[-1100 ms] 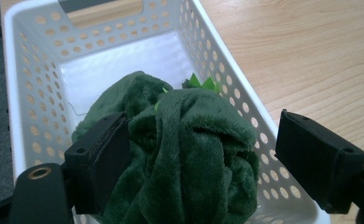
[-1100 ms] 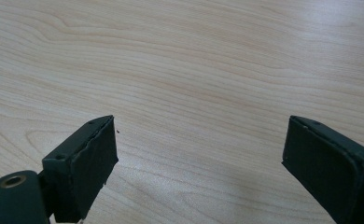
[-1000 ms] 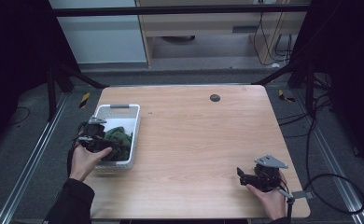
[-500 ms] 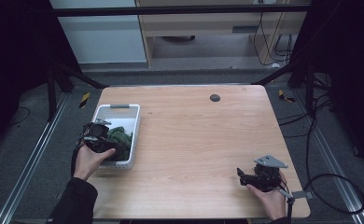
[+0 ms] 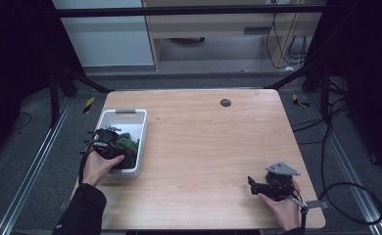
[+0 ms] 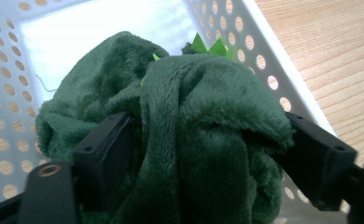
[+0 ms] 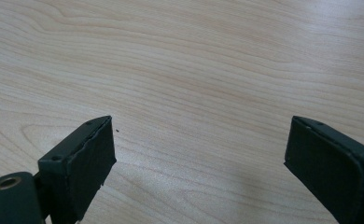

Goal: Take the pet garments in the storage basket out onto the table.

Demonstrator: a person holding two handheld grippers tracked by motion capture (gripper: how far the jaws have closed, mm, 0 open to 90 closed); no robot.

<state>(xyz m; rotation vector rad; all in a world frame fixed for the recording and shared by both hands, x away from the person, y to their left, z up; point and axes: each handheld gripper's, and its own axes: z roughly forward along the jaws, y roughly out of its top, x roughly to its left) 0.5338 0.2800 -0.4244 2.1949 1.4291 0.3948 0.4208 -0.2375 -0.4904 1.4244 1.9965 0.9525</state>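
High view puts the right gripper [image 5: 263, 185] nearest, low on the table [image 5: 213, 147] by its near right corner, a hand wrapped round it from below and its cable trailing off the table edge. Its own view looks along two black jaws set wide apart over bare wood grain with nothing between them — spread and idle, probably parked there so it stays out of the way while the other hand works.

Farther off, at the left edge of the table, the left gripper [image 5: 111, 146] reaches down into the white perforated basket [image 5: 141, 128]. The left gripper view shows its jaws standing either side of a thick fold of the green plush toy [image 6: 189, 135], the pile bulging up and over both pads. They look pressed into the cloth — clenched on the plush, I judge, though the fur hides the pad faces, so how hard they bite is unclear. Small bright-green felt spikes [image 6: 208, 45] poke up at the toy's far side. The toy lies inside the basket, toward its near end, with bare white floor beyond it. Taking a gathered fold rather than the whole body suits soft stuff: the jaws cannot span the bundle, but a bunched ridge gives them something to hold.

Beyond the basket, a small dark round spot [image 5: 225, 102] marks the table's far middle.
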